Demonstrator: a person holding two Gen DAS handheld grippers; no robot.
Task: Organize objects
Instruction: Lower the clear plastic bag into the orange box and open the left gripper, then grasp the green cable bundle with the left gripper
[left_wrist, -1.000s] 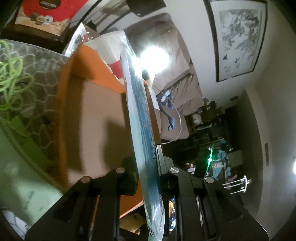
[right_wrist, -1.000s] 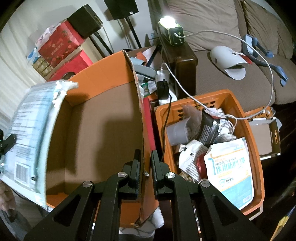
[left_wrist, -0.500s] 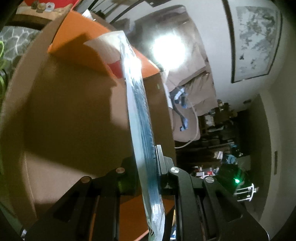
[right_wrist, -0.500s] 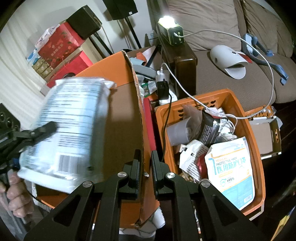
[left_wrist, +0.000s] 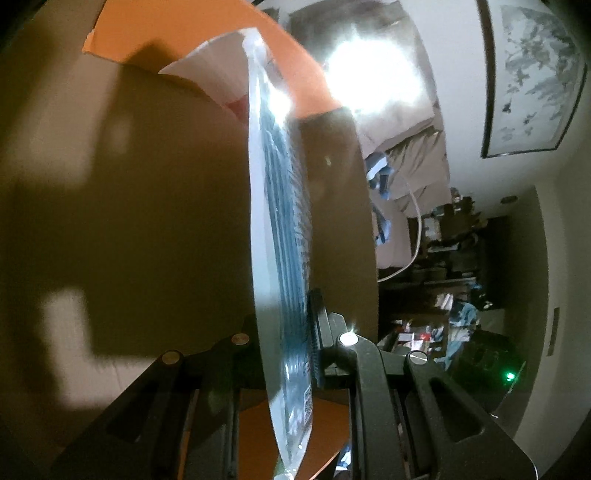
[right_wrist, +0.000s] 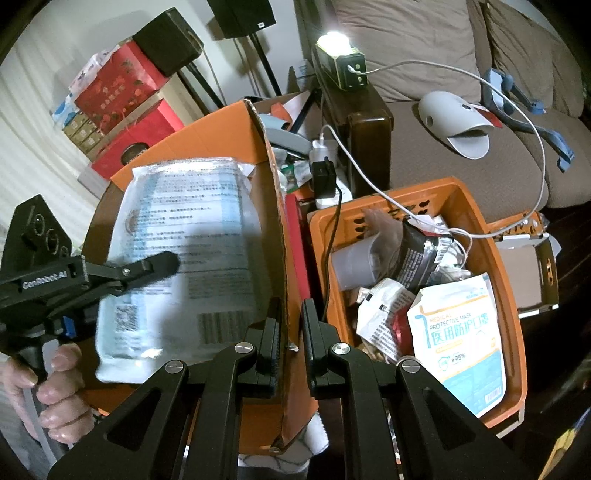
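Note:
A flat clear pack of blue-and-white masks (left_wrist: 280, 221) stands edge-on between the fingers of my left gripper (left_wrist: 284, 317), which is shut on it. In the right wrist view the same mask pack (right_wrist: 184, 240) hangs inside the mouth of the orange cardboard box (right_wrist: 207, 136), with the left gripper (right_wrist: 162, 262) reaching in from the left, held by a hand (right_wrist: 55, 376). My right gripper (right_wrist: 290, 306) is shut on the box's upright right flap (right_wrist: 275, 221). The box's brown inner wall (left_wrist: 147, 184) fills the left wrist view.
An orange plastic basket (right_wrist: 476, 206) to the right of the box holds another mask pack (right_wrist: 461, 339), a grey cup and several wrappers. A lit power bank (right_wrist: 341, 70) with a white cable, a sofa (right_wrist: 461, 155), red gift boxes (right_wrist: 122, 85) and a small open carton (right_wrist: 532, 273) surround them.
The left gripper has carried the mask pack down and to the right, from the box's left rim into its opening. The right gripper has kept its hold on the flap.

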